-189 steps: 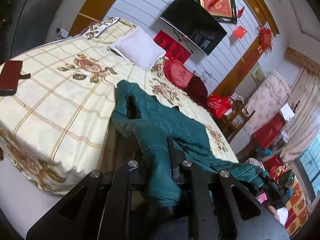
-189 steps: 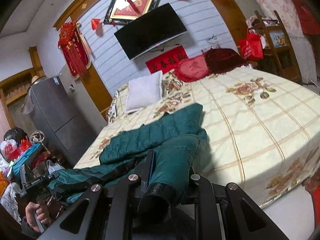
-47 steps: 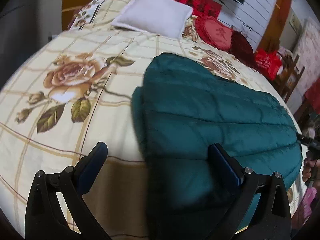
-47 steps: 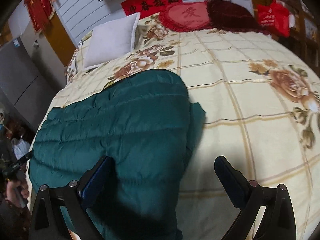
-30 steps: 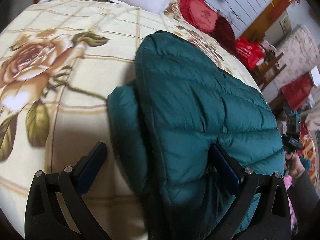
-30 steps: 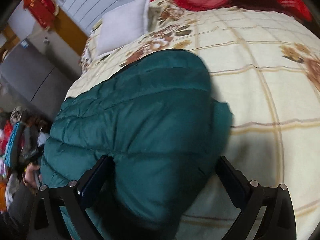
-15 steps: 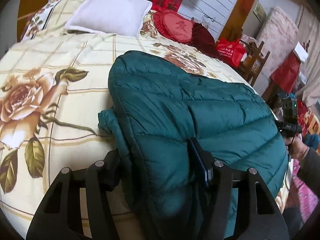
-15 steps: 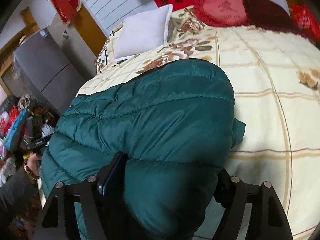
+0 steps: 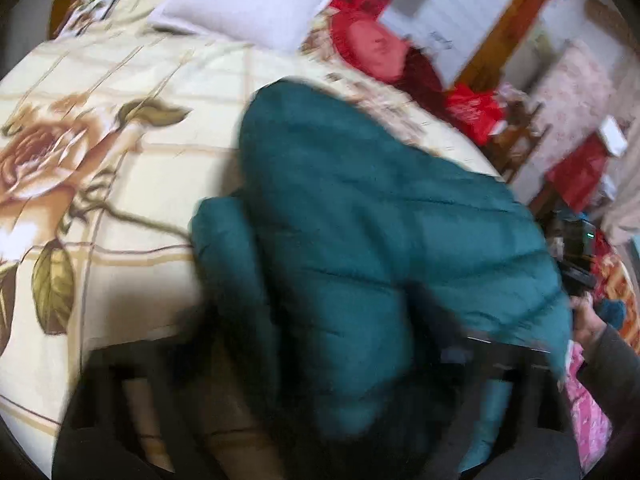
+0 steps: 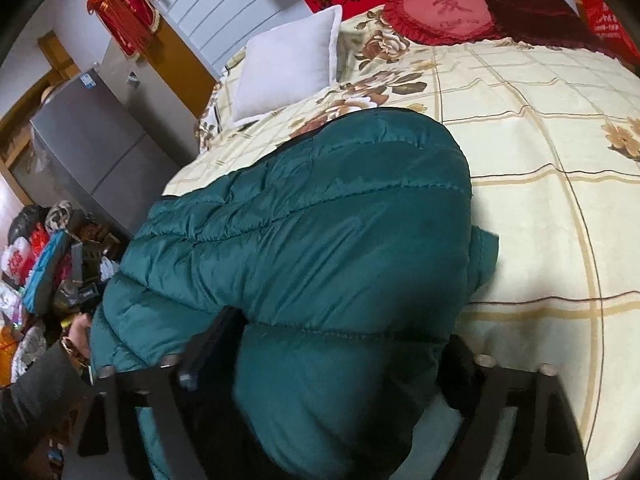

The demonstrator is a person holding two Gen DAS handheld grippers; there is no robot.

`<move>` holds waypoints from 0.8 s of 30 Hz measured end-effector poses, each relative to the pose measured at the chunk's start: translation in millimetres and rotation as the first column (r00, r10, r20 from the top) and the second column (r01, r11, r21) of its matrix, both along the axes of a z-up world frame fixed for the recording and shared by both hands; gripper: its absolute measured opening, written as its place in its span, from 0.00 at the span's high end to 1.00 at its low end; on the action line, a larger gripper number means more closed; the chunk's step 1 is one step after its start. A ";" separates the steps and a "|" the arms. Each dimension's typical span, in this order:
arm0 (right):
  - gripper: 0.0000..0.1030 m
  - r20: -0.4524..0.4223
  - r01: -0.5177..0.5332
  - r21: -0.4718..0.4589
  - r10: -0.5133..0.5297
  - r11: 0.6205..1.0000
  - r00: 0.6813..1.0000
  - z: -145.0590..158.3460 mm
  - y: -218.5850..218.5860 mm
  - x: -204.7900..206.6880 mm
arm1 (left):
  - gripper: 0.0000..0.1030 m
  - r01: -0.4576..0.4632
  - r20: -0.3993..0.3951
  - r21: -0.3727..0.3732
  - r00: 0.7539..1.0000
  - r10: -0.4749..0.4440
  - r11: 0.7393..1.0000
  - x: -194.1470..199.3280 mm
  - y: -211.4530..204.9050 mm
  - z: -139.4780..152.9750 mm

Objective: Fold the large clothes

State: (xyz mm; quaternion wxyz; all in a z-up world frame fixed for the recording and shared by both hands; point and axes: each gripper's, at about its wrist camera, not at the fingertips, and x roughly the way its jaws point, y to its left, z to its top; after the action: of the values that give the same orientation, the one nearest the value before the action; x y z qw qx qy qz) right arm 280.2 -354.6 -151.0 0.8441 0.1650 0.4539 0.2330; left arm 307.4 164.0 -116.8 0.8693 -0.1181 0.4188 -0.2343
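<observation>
Left wrist view, blurred: lying on the bed (image 9: 120, 184), a teal quilted puffer jacket (image 9: 360, 220), puffy and stitched in slanting channels, folded over with a sleeve edge poking out at left; left gripper (image 9: 320, 360) with jaws easing apart, padding bunched between them. Right wrist view, sharp: showing the jacket (image 10: 320, 232) glossy and plump on the floral checked bedspread (image 10: 540, 160); right gripper (image 10: 328, 360) with jaws closing, clamping a thick fold.
</observation>
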 end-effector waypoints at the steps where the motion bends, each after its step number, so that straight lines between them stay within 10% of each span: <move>1: 0.38 0.045 -0.008 -0.029 0.009 1.000 0.999 7.7 3.8 -4.6 | 0.49 -0.007 0.021 0.020 1.000 0.007 1.000 -5.0 -5.3 5.2; 8: 0.63 0.149 0.050 -0.233 -0.015 0.971 0.989 41.5 29.1 -8.1 | 0.70 -0.106 0.158 0.122 0.984 0.086 0.987 -40.4 -23.3 43.4; 24: 0.68 0.301 0.085 -0.322 0.017 0.943 0.953 158.8 39.5 -68.3 | 0.72 -0.091 0.260 0.040 0.962 0.077 0.995 -122.6 -23.8 135.5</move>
State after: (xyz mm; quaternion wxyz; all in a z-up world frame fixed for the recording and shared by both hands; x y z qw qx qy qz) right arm 211.9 -315.1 7.8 0.9226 -0.0085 0.3504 0.1610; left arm 184.8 140.2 18.7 0.9284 -0.0818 0.3025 -0.1998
